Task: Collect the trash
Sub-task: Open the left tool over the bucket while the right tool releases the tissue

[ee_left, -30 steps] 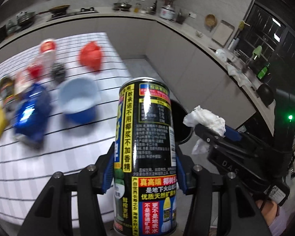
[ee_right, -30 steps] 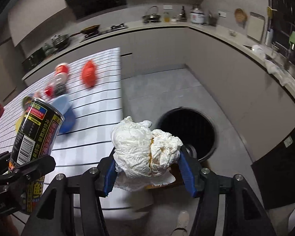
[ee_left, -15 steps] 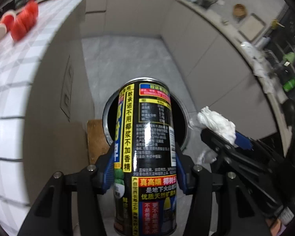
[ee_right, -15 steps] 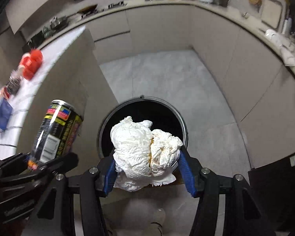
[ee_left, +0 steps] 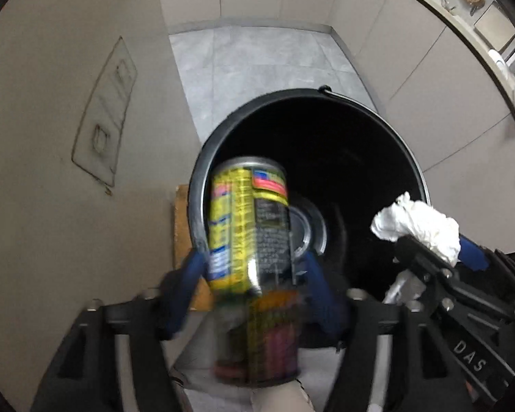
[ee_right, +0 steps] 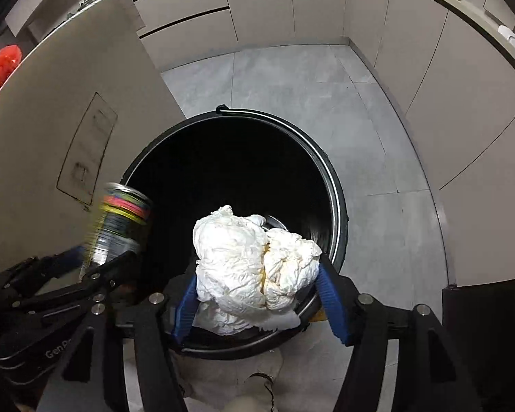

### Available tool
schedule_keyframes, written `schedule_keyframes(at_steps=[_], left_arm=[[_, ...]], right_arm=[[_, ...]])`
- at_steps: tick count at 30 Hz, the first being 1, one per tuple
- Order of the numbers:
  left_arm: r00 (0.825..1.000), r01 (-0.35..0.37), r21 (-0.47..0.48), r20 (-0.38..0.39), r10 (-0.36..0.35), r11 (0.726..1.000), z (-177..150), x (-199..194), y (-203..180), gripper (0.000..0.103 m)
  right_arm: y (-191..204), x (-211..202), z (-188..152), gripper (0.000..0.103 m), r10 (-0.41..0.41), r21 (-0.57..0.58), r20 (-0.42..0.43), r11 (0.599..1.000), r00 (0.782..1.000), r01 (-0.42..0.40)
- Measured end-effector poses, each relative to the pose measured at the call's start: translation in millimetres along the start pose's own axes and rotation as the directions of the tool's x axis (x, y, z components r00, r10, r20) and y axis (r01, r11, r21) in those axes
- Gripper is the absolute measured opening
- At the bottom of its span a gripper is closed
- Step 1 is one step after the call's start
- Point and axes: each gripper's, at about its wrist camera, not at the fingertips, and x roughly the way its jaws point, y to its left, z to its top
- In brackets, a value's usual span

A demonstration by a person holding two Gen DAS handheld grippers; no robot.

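The blurred black-and-yellow can (ee_left: pixel 249 240) sits between the parted left hand-held gripper (ee_left: pixel 254 274); the right hand-held gripper (ee_right: pixel 257 295) pinches crumpled white tissue (ee_right: pixel 254 267) above the bin (ee_right: pixel 336 213).

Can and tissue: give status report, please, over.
Left gripper over black bin, can blurred, grip unclear. Right gripper shut on tissue wad above bin. Nothing blocks the opening.

Both wrist views downward, close above bin (ee_left: pixel 326 144)

We look down on a grey tiled floor (ee_right: pixel 292 79) in a dim kitchen. Beige handleless cabinets (ee_right: pixel 264 10) line the far and right walls under a curving countertop (ee_left: pixel 463 27); a beige panel (ee_left: pixel 68 137) rises at left.
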Motion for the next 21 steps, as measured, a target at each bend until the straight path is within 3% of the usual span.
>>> schedule_keyframes(at_steps=[6, 21], left_arm=[[1.0, 0.002, 0.002, 0.02, -0.002, 1.0, 5, -22, 6, 0.075], [0.984, 0.105, 0.048, 0.141, -0.11, 0.993, -21, -146, 26, 0.075]], right_arm=[[-5, -8, 11, 0.075, -0.008, 0.01, 0.033, 1.0, 0.999, 0.008], [20, -92, -1, 0.075, -0.037, 0.051, 0.143, 0.998, 0.989, 0.029]])
